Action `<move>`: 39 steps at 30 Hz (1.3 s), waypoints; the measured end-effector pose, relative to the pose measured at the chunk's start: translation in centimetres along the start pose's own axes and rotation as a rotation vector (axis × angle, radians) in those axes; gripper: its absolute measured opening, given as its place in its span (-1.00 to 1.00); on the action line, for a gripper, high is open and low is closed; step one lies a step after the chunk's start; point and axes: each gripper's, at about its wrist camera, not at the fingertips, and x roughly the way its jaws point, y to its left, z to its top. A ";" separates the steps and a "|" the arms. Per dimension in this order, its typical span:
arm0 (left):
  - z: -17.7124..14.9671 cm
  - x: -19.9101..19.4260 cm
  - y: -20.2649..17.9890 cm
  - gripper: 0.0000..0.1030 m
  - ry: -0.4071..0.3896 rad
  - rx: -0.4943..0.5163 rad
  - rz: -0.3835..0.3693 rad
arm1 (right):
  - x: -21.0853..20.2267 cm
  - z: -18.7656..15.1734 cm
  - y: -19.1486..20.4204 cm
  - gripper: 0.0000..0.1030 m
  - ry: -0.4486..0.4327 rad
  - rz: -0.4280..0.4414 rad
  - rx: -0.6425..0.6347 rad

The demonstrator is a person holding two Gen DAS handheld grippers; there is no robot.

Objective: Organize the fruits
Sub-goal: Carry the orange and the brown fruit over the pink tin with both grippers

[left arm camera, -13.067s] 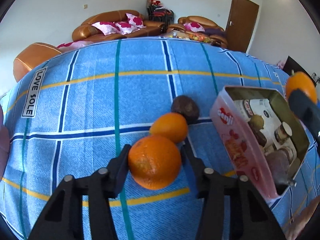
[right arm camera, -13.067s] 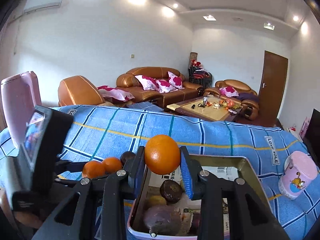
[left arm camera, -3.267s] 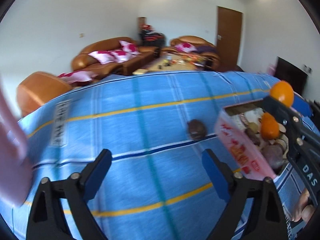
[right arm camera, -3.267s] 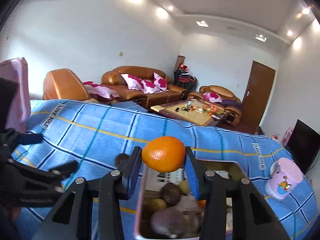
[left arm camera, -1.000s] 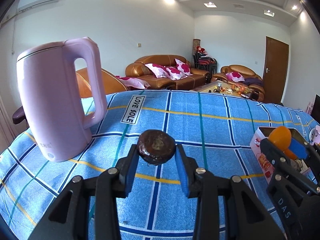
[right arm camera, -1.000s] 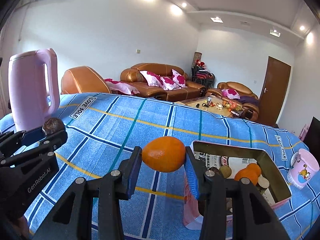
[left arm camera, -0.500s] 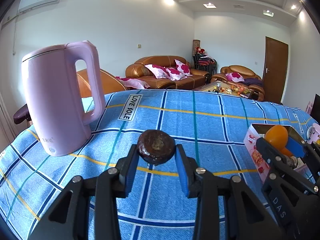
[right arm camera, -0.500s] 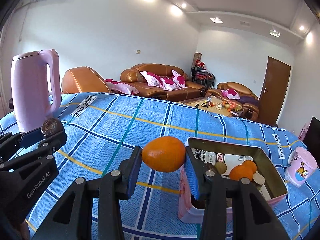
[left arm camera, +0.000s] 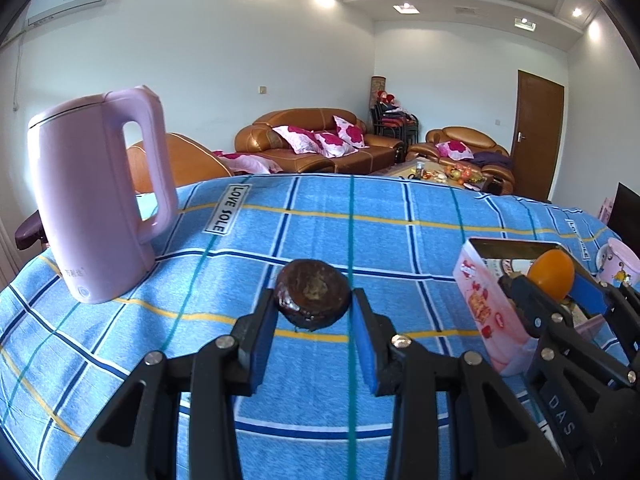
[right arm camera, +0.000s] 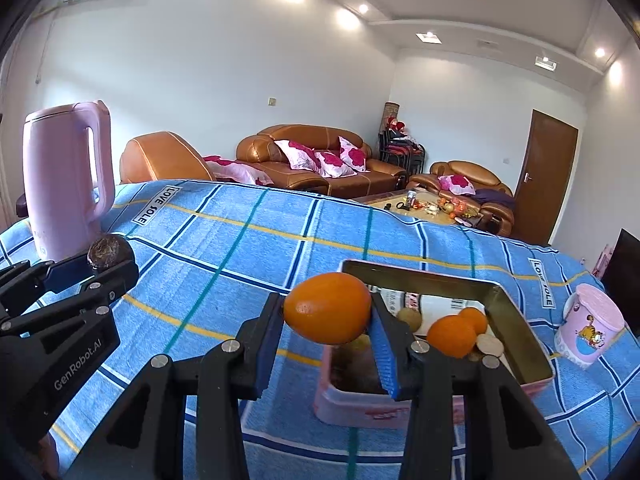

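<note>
Over blue checked cloth (left arm camera: 320, 216), dark fruit (left arm camera: 313, 294) between left fingers (left arm camera: 264, 330).

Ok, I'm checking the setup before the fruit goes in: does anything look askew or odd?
Nothing is spilled. The pink tin sits flat on the blue cloth, fruit inside. The one oddity: both hand-held grippers hold fruit, an orange and a dark fruit.

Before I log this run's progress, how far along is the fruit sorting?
Done: two oranges already lie in the tin. In hand: the left gripper holds a dark fruit, the right gripper holds an orange beside the tin. Left: both still need dropping in; no loose fruit shows on the cloth.
</note>
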 end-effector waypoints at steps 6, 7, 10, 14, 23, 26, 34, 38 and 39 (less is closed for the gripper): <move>-0.2 -0.4 -1.8 -0.25 -0.003 0.019 -0.017 | -0.6 -0.5 -1.8 -0.14 -0.003 -0.022 0.006; -0.3 -0.4 -2.2 -0.25 -0.001 0.022 -0.023 | -0.6 -0.6 -2.1 -0.14 -0.003 -0.025 0.007; -0.4 -0.5 -3.1 -0.25 0.005 0.025 -0.040 | -0.8 -0.8 -3.0 -0.14 -0.007 -0.041 0.009; -0.4 -0.6 -4.5 -0.25 0.007 0.030 -0.062 | -0.9 -1.1 -4.6 -0.14 -0.005 -0.069 0.022; -0.2 -1.0 -7.5 -0.25 0.009 0.051 -0.129 | -1.1 -1.5 -8.4 -0.14 -0.001 -0.125 0.064; -0.1 -1.2 -8.6 -0.25 0.005 0.069 -0.145 | -1.0 -1.5 -9.6 -0.14 -0.001 -0.145 0.080; 1.0 -1.4 -11.1 -0.25 -0.019 0.099 -0.190 | -0.9 -1.7 -12.5 -0.14 0.000 -0.195 0.126; 1.3 -1.3 -12.8 -0.25 -0.028 0.125 -0.213 | -0.9 -1.9 -13.8 -0.14 0.004 -0.216 0.147; 1.4 -1.3 -13.3 -0.25 -0.028 0.128 -0.220 | -0.9 -1.9 -14.1 -0.14 0.005 -0.220 0.153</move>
